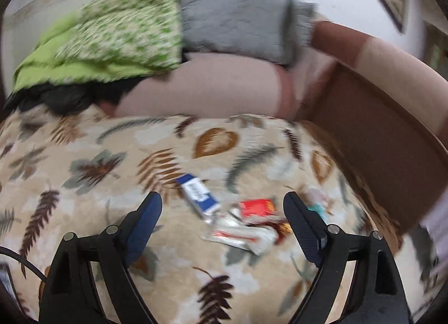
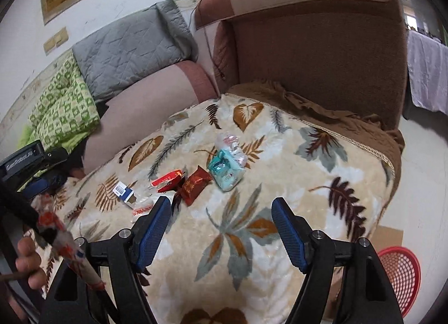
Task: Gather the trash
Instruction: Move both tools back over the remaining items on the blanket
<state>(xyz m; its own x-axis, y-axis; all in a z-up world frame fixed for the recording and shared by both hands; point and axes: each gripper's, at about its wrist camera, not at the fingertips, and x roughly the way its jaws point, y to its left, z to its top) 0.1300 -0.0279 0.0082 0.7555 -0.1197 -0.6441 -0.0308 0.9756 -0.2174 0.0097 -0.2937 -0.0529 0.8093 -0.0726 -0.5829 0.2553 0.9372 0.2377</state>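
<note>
Blue-padded left gripper [image 1: 222,202] is hanging open over wrappers [image 1: 240,233] at lower centre. Right gripper [image 2: 221,208] is gaping too, holding nothing.

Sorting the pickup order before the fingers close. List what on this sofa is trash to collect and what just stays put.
To collect:
blue and white box
red packet
dark red wrapper
teal packet
clear wrapper
red basket, probably where it goes

Stays put:
leaf-print blanket
grey pillow
green quilt
sofa armrest

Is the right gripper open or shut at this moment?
Open: the right gripper has its blue fingers wide apart, with only blanket between them.
</note>
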